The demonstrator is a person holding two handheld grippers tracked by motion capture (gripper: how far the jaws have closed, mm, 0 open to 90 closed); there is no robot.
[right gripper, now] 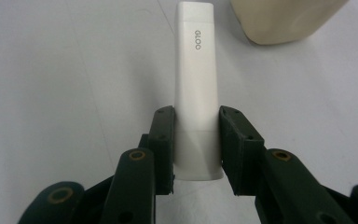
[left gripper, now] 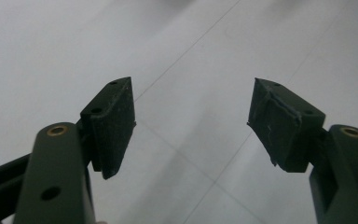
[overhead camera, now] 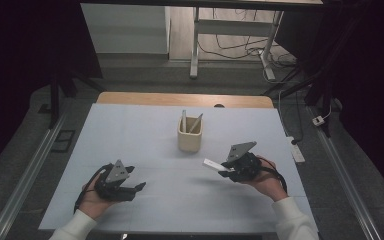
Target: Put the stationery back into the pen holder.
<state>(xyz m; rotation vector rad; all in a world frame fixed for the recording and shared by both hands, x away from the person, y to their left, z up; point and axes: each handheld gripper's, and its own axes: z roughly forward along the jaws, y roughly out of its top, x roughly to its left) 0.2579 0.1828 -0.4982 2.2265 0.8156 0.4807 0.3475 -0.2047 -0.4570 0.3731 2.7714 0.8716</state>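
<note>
- Right of the tabletop's (overhead camera: 145,135) middle, the right tool (overhead camera: 224,170) clamps a white GLOO glue stick (right gripper: 196,93), holding it level above the surface, tip toward the beige holder cup (overhead camera: 189,135).
- Two sticks stand inside that cup.
- Near the front left, the left tool (left gripper: 191,121) gapes wide, nothing between its pads.
</note>
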